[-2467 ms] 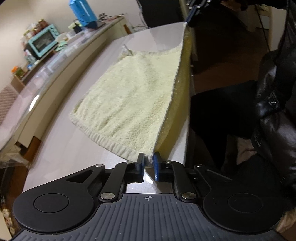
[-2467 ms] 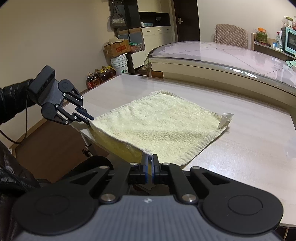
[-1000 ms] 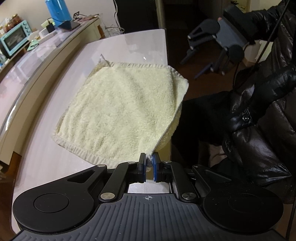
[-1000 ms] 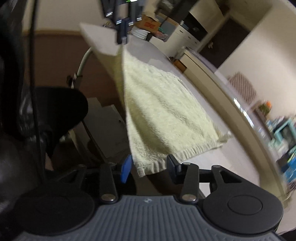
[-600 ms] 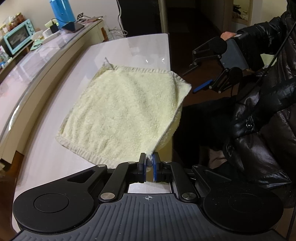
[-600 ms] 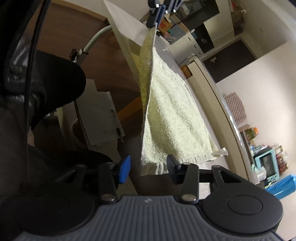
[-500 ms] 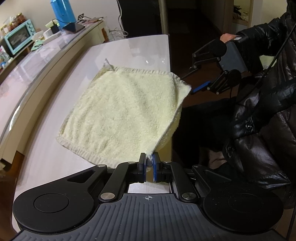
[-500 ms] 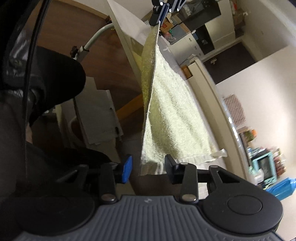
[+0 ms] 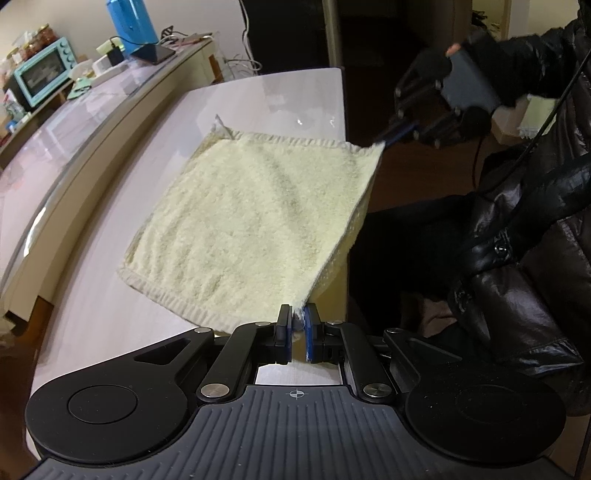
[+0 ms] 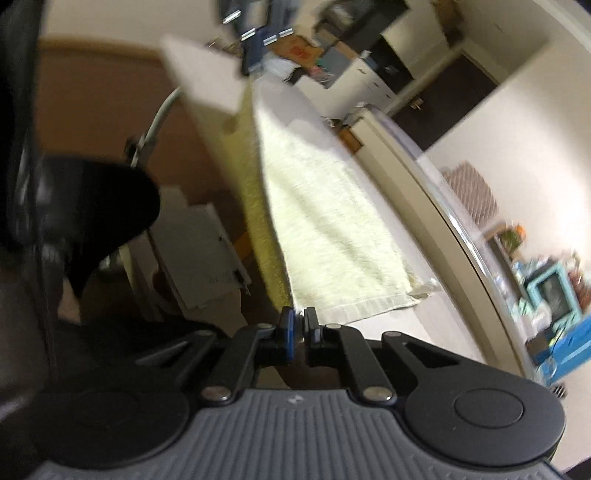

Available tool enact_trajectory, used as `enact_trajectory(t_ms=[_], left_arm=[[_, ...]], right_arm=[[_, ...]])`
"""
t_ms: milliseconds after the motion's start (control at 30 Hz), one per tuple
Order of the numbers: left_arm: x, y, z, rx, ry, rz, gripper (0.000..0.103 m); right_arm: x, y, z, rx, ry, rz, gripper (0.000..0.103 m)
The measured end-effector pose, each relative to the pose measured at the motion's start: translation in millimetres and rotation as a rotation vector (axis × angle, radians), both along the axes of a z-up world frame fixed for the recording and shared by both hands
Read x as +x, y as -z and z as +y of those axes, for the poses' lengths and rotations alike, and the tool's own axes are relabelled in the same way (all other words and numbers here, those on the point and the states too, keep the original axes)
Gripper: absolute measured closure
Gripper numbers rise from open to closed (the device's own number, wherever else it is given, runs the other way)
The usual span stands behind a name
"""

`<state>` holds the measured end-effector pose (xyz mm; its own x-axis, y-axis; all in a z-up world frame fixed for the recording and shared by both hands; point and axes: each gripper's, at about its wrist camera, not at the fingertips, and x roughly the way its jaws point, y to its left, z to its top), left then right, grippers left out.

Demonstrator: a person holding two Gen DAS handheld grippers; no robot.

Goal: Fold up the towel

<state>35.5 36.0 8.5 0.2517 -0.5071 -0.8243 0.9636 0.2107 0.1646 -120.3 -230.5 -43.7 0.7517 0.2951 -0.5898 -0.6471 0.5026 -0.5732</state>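
A pale yellow towel lies on the light table, its near edge lifted off the table's right side. My left gripper is shut on the towel's near corner. My right gripper shows in the left wrist view at the towel's far right corner, touching it. In the right wrist view, which is blurred, my right gripper has its jaws nearly together at the towel corner. The left gripper holds the far corner there.
A curved glass-topped counter runs along the table's far side, with a teal toaster oven and a blue jug. The person's black jacket fills the right side. A dark chair stands below the table edge.
My right gripper, open beside the towel corner half a second ago, has closed on that corner. The towel's right edge is pulled straighter. The left gripper has kept its hold.
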Motion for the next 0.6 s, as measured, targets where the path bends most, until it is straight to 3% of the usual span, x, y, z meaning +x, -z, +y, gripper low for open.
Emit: enact_trajectory(t_ms=[267,600], left_arm=[[12.1,-13.3,3.3,-0.037,-0.036,-0.035,0.096],[58.1,-25.3,-4.2,-0.075,-0.108,-0.057,0.096]], right_arm=[[50.4,-70.3,-27.2,0.164,0.002,0.146,0.097],[143.1,-95.2,-44.3,0.251,0.013,0.297,0.097]])
